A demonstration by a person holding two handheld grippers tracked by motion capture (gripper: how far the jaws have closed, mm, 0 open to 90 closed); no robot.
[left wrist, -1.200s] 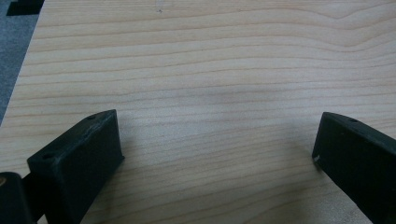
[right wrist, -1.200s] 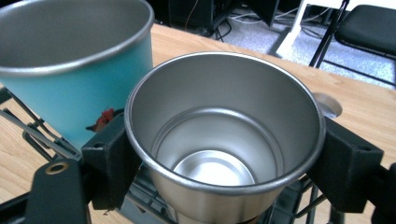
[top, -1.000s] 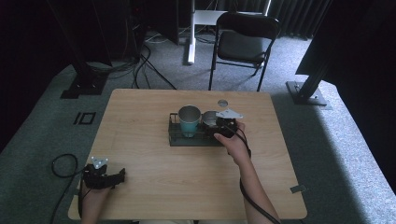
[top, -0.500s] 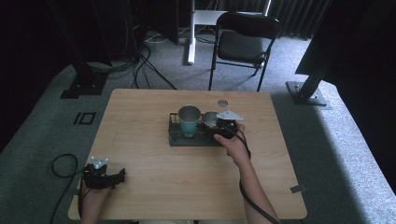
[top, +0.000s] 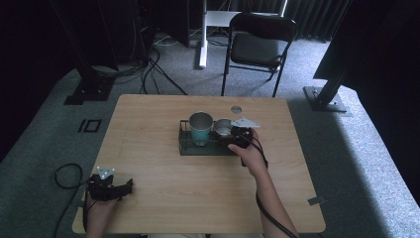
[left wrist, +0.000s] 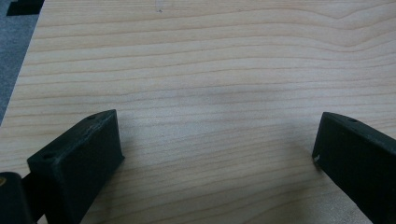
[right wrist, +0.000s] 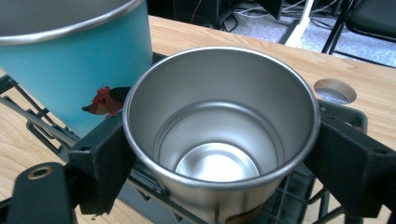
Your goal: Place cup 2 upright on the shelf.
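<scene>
Steel cup (right wrist: 219, 135) sits upright in a black wire rack (top: 190, 148) at the middle of a wooden table (top: 163, 173), toward the far side. Right gripper (right wrist: 219, 154) has a jaw pressed to each side of the cup just under its rim, clamped on it; in the high view this gripper (top: 236, 137) is at the right end of the rack, with the person's hand (top: 251, 157) behind it. Just left of the steel cup stands a taller teal cup (top: 200, 128) in the same rack, upright and very close to it; a small red and black picture shows on its side. Left gripper (top: 110, 188) rests at the near left corner of the table, well apart from the rack, its jaws wide apart over bare wood. Compared with a second ago, both grippers, both cups and the rack are in the same places.
</scene>
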